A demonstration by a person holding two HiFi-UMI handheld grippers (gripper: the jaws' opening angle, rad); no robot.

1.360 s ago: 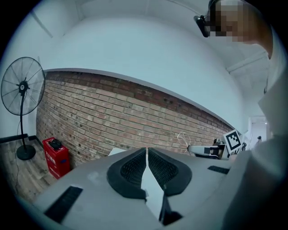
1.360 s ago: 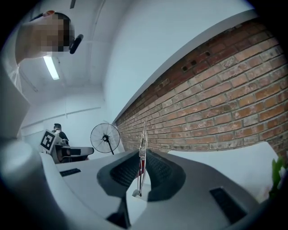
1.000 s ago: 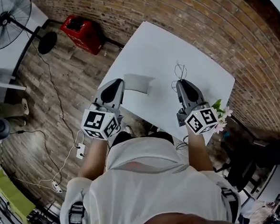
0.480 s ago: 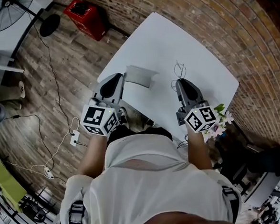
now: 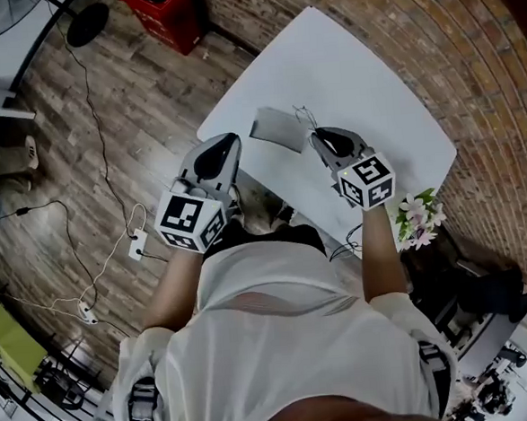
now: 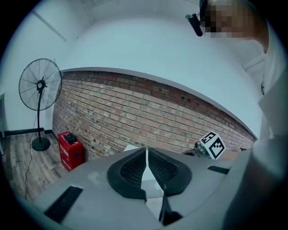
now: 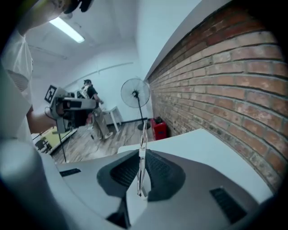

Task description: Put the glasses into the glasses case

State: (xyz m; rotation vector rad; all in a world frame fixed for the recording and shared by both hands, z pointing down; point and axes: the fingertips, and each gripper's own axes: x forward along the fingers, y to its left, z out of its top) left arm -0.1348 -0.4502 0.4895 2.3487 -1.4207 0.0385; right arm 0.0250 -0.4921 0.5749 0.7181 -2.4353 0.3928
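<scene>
White table (image 5: pixel 380 80) below, right gripper (image 7: pixel 142 156) fingers (image 7: pixel 122 170) pinch glasses (image 7: pixel 143 134) edgewise; left gripper (image 6: pixel 146 152) fingers (image 6: pixel 131 170) closed, empty.

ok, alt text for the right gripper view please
The right gripper is shut on thin wire-framed glasses, which stand upright in its grip. Beyond it are a white table, a brick wall along the right, and a standing fan beside a red box farther back.

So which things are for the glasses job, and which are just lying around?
For the job: glasses, pinched in the right hand-held gripper; grey glasses case on the white table.
Just lying about: red box, flowers, standing fan.
</scene>
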